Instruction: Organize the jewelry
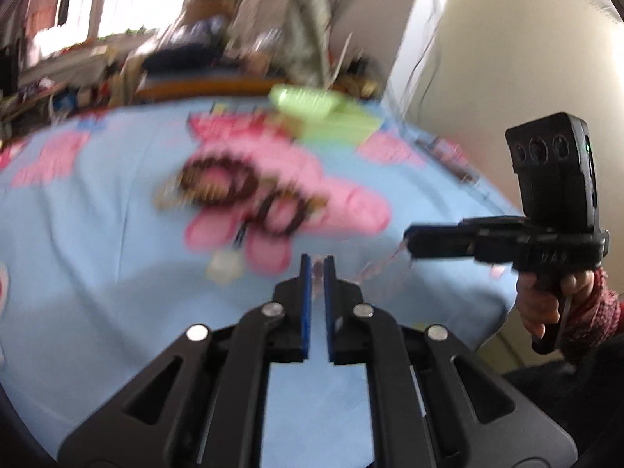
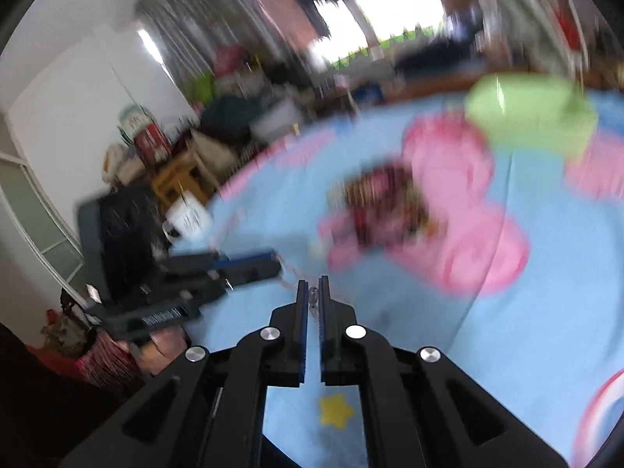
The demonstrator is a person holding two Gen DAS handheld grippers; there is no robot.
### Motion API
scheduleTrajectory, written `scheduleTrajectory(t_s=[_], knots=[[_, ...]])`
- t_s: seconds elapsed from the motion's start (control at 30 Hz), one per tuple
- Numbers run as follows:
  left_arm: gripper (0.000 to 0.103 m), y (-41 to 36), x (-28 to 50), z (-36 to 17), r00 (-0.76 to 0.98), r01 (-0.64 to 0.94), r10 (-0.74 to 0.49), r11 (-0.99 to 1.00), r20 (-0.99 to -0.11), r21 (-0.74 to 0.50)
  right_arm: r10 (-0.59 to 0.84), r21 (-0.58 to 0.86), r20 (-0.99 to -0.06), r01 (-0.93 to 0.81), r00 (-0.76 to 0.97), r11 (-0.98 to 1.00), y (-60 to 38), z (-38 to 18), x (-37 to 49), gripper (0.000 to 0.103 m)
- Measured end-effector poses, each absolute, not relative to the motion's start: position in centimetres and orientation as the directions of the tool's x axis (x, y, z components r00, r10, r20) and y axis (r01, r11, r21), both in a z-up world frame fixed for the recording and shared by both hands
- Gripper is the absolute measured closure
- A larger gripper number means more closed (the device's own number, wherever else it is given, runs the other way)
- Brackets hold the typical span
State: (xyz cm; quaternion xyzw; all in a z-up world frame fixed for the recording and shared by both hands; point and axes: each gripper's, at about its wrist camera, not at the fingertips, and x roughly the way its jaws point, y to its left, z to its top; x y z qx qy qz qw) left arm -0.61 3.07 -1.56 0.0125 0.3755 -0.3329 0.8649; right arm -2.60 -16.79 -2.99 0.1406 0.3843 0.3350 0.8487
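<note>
A thin pinkish chain stretches between my two grippers above a blue bedsheet. My left gripper is shut, and the chain reaches its fingertips from the right. My right gripper is shut on the chain, a small bead showing between its pads. In the left wrist view the right gripper points left at mid-right. In the right wrist view the left gripper points right. A blurred pile of dark beaded bracelets lies on the pink print beyond both. A light green tray sits farther back.
The bed's sheet has pink cartoon prints and a yellow star. A small pale object lies near the pile. A hand in a red patterned sleeve holds the right gripper. Cluttered shelves and boxes stand beyond the bed; a wall is at the right.
</note>
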Motion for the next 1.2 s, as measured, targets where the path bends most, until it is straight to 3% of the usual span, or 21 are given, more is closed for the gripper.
scheduleTrajectory(t_s=[0.07,0.17,0.27,0.33,0.53,0.57,0.6,0.67,0.7,0.9,1.07,1.2], knots=[[0.080,3.7,-0.4,-2.6,0.479,0.560,-0.541,0.795,-0.692,-0.234,0.661,0.505,-0.606,-0.428,0.442,0.749,-16.4,-5.2,-2.2,0.103],[0.069,5.4,-0.6,-3.1,0.492,0.531,-0.520,0.815,-0.698,-0.233,0.627,0.478,-0.636,-0.409,0.449,0.777,-16.7,-6.2,-2.4,0.103],[0.057,6.2,-0.9,-2.8,0.505,0.537,-0.532,0.810,-0.680,-0.235,0.611,0.431,-0.632,-0.439,0.477,0.788,-16.8,-5.4,-3.6,0.079],[0.055,6.1,-1.0,-2.7,0.508,0.548,-0.539,0.804,-0.672,-0.231,0.588,0.366,-0.645,-0.478,0.488,0.798,-16.2,-5.0,-4.4,0.078],[0.055,3.5,-0.8,-3.9,0.458,0.613,-0.522,0.771,-0.719,-0.169,0.489,0.154,-0.704,-0.562,0.515,0.813,-13.4,-5.3,-4.2,0.078],[0.064,3.0,-0.9,-4.4,0.450,0.624,-0.505,0.768,-0.736,-0.145,0.479,0.138,-0.708,-0.563,0.520,0.815,-13.2,-5.3,-4.0,0.078],[0.069,2.9,-1.0,-4.6,0.467,0.624,-0.489,0.773,-0.737,-0.118,0.465,0.118,-0.715,-0.565,0.522,0.817,-12.7,-5.3,-3.7,0.084],[0.091,2.6,-1.3,-4.7,0.486,0.628,-0.476,0.773,-0.733,-0.086,0.423,0.061,-0.723,-0.559,0.547,0.827,-12.1,-5.5,-3.5,0.103],[0.094,2.6,-1.1,-4.7,0.466,0.633,-0.495,0.766,-0.734,-0.115,0.428,0.063,-0.722,-0.564,0.544,0.824,-12.1,-5.5,-3.3,0.103],[0.095,-0.3,0.1,-4.6,0.379,0.673,-0.586,0.705,-0.716,-0.221,0.492,0.196,-0.697,-0.522,0.521,0.830,-14.9,-5.4,-2.7,0.103],[0.095,-4.4,2.3,-3.0,0.279,0.714,-0.678,0.620,-0.680,-0.325,0.606,0.475,-0.607,-0.375,0.515,0.796,-21.7,-4.6,-1.7,0.103],[0.095,-6.8,5.1,-0.1,0.241,0.733,-0.734,0.567,-0.636,-0.377,0.628,0.538,-0.528,-0.347,0.571,0.768,-25.3,-1.3,-0.4,0.103]])
